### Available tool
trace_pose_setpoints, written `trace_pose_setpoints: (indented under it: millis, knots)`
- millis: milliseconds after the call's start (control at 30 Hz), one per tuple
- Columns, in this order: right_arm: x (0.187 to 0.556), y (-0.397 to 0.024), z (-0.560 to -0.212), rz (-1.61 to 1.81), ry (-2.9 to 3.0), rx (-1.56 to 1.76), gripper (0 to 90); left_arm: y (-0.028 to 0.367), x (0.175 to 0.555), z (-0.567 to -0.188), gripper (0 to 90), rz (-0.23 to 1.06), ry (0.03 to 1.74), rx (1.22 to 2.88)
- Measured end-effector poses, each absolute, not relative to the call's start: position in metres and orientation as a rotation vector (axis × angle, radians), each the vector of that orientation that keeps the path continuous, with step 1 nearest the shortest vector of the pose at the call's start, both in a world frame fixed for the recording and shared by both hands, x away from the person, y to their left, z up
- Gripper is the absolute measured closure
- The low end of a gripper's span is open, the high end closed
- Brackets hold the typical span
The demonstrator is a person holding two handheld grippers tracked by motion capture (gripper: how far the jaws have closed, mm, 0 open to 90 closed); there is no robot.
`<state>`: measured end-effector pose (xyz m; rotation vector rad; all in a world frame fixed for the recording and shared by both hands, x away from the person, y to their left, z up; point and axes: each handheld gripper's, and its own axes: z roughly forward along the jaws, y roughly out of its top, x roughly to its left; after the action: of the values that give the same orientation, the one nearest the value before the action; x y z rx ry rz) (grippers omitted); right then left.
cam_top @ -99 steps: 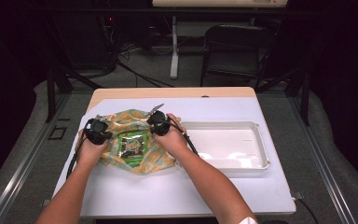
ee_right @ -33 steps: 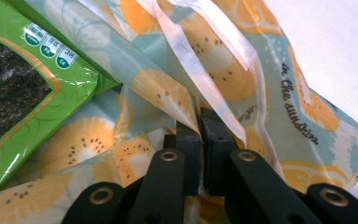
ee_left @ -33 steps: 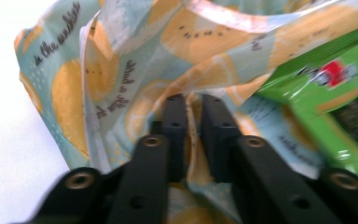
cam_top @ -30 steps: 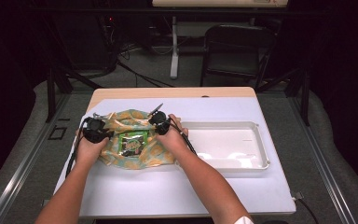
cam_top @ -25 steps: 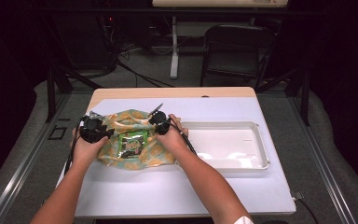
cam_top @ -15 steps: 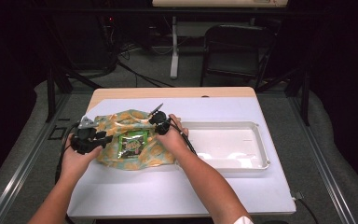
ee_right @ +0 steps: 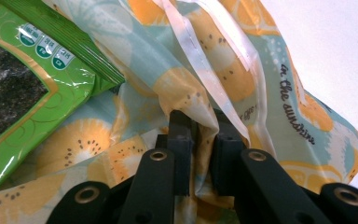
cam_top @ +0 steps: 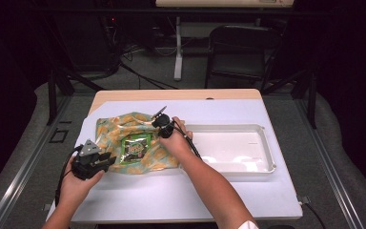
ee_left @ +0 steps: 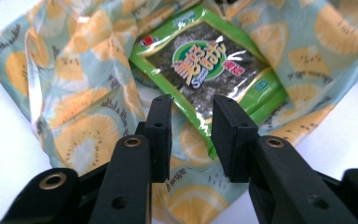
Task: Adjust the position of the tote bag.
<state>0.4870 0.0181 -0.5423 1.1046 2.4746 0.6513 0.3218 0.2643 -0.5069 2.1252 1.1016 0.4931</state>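
Note:
A soft bag (cam_top: 114, 131) printed with orange fruit slices lies crumpled on the white table, with a green seaweed snack packet (cam_top: 136, 145) on its middle. My left gripper (cam_top: 108, 158) hovers off the bag's near left corner. Its jaws have just been closing and stand open with nothing between them (ee_left: 192, 121); the packet (ee_left: 209, 65) and bag (ee_left: 74, 84) lie beyond them. My right gripper (cam_top: 158, 119) is at the bag's far right edge. Its jaws have just been opening a little, and a fold of the bag (ee_right: 261, 93) is still pinched between them (ee_right: 204, 126), the packet (ee_right: 23, 93) to the left.
A shallow white tray (cam_top: 228, 128) sits right of the bag, close to my right forearm. Bare table (cam_top: 195, 191) stretches along the near edge. A dark chair (cam_top: 238, 43) and desk legs stand beyond the far edge.
My left hand came off the bag's left edge and drew back toward the near left corner of the table. The right hand stayed on the bag's far right edge.

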Motion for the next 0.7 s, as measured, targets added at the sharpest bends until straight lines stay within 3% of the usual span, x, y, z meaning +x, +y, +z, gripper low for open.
trace_pose_setpoints:
  millis: [233, 700]
  knots:
    - [0.484, 0.016, -0.535, 0.689, 2.474, 1.097, 75.6, 0.262, 0.322, -0.52, 71.5, 0.478, 1.102, 2.15]
    - [0.454, 0.012, -0.486, 0.938, 2.432, 0.995, 59.5, 0.26, 0.321, -0.522, 69.6, 0.495, 1.105, 2.137]
